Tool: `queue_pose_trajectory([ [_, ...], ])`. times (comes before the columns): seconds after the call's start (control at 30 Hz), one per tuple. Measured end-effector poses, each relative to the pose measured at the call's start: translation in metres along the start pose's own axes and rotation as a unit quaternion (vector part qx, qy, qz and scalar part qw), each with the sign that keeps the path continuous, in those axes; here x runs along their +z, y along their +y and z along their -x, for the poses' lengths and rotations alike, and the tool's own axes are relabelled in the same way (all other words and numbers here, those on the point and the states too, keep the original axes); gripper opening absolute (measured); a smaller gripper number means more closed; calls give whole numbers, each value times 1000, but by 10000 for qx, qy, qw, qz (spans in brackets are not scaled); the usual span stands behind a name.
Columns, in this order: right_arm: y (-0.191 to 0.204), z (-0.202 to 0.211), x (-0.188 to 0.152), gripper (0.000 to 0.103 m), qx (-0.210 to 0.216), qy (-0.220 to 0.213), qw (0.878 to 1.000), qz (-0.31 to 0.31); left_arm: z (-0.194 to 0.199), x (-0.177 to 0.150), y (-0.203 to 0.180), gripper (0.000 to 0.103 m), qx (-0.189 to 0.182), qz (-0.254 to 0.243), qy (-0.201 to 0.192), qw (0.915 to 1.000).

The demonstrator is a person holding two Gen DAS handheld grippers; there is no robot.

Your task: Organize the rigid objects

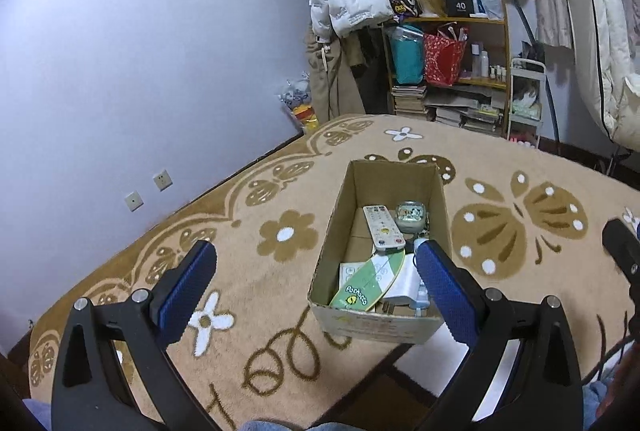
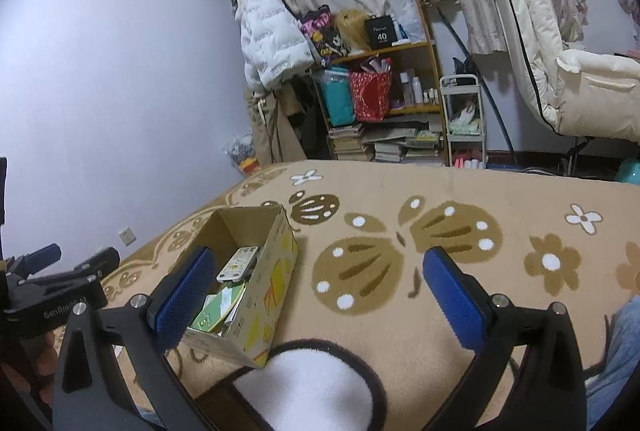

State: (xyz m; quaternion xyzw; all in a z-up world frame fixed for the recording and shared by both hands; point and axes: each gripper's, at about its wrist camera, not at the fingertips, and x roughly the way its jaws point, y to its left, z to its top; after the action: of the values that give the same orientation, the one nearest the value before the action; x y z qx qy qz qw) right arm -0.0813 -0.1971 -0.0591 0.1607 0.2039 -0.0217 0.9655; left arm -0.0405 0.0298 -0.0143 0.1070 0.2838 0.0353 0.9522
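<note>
Blue-padded left gripper (image 1: 316,271) and right gripper (image 2: 316,279) gape wide, empty.

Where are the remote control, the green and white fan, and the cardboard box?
remote control (image 1: 382,227), left wrist view, middle of its keypad.
green and white fan (image 1: 370,281), left wrist view, its face.
cardboard box (image 2: 276,287), right wrist view, outer side wall.

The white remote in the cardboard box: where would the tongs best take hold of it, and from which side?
Probably from above, across the narrow width of the white remote near its raised far end. It lies face up, propped on the clutter, long axis running along the cardboard box, whose walls block a sideways approach.
</note>
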Motion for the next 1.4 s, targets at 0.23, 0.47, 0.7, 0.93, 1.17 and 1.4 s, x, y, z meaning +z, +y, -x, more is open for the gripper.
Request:
queue_pose_trajectory([
  [0.23,-1,-7,-14,103,-157,20,9998,85,12,-4,-13,100,-164,-268,-179,9993],
  [0.47,-3,-10,-22,103,-283,157,9993,180,19,-5,-21,100,-298,-504,-223,9980],
  [0.7,-8,-7,-23,103,-355,154,9992,108,15,-5,-23,100,-349,-521,-128,9979],
  [0.93,-5,0,-19,103,-428,-6,9988,241,15,-8,-30,100,-364,-571,-129,9976],
  [1.17,1,2,-19,103,-384,-12,9987,348,15,-9,-31,100,-426,-563,-105,9975],
  [1.4,-5,2,-19,103,-391,15,9991,179,15,-9,-32,100,-490,-536,-86,9973],
])
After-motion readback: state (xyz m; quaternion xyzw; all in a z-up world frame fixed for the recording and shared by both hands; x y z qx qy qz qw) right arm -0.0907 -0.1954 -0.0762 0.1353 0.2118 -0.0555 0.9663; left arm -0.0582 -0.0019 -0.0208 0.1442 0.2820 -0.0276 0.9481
